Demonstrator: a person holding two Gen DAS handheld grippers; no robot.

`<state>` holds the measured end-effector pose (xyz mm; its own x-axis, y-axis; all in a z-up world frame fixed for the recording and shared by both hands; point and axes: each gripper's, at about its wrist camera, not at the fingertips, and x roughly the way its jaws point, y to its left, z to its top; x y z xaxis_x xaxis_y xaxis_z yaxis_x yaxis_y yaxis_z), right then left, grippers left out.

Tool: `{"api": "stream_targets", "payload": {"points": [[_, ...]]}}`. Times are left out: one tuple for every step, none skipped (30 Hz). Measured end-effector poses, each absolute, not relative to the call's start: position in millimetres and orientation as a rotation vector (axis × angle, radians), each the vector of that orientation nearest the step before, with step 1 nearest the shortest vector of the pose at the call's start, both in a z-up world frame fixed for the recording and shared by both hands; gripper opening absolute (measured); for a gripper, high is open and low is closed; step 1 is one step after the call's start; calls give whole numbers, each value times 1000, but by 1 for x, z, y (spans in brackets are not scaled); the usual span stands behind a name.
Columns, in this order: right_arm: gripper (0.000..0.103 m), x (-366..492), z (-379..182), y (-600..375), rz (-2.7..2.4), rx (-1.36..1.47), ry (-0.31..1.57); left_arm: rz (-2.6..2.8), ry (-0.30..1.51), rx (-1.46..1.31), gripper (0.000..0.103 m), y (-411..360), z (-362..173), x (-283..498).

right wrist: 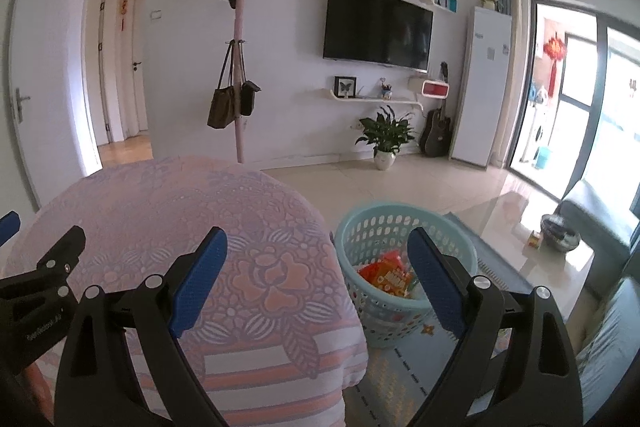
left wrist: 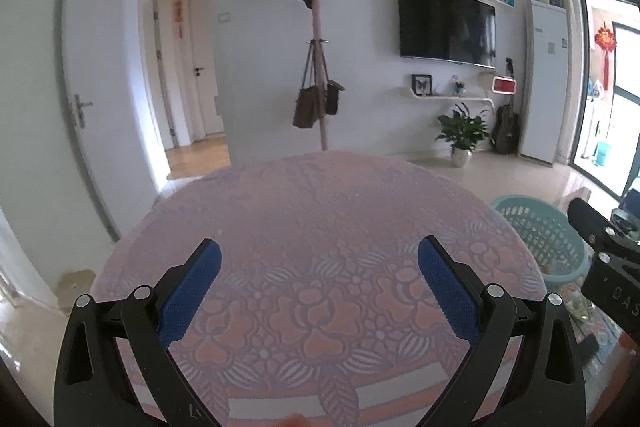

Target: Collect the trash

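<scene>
Pink and lilac cloth with a raised flower pattern covers the round table [left wrist: 320, 227] that fills the left wrist view. The left gripper [left wrist: 319, 263] hovers level above it, pointing toward the far wall, its two black arms spread wide and nothing between them. Its fingers [left wrist: 192, 291] carry blue, finely dimpled pads, flat and oblong. Off the table's right edge stands a pale teal plastic basket [left wrist: 548, 231] with latticed walls; it lies well to the right of the fingers and lower down, on the floor. Part of the right gripper's black body [left wrist: 608, 259] juts in at the right edge, partly in front of the basket. A pink coat stand [left wrist: 318, 59] with hanging bags rises behind the table.

From the right wrist view, the right gripper [right wrist: 316, 255] is likewise held wide apart and empty, straddling the table's right edge [right wrist: 280, 267]. The basket [right wrist: 380, 227] sits on the floor just beside the table, showing between the fingers and partly behind the right finger [right wrist: 436, 291]. Inside it lies trash [right wrist: 386, 273]: crumpled orange and red wrappers resting on the bottom, below the fingertips and not touching them. The left gripper [right wrist: 40, 267] shows at the left edge, over the cloth. A glass coffee table [right wrist: 536, 227] stands to the right.
</scene>
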<state>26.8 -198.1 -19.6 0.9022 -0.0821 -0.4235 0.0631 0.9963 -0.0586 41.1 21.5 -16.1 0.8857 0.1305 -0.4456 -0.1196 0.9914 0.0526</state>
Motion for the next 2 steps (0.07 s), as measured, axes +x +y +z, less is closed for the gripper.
{"api": "stream_targets", "payload": {"points": [[87, 26, -17, -195, -72, -46, 437, 125, 466, 25, 96, 23, -16, 41], [87, 26, -14, -193, -71, -48, 431, 120, 467, 28, 96, 25, -15, 39]]}}
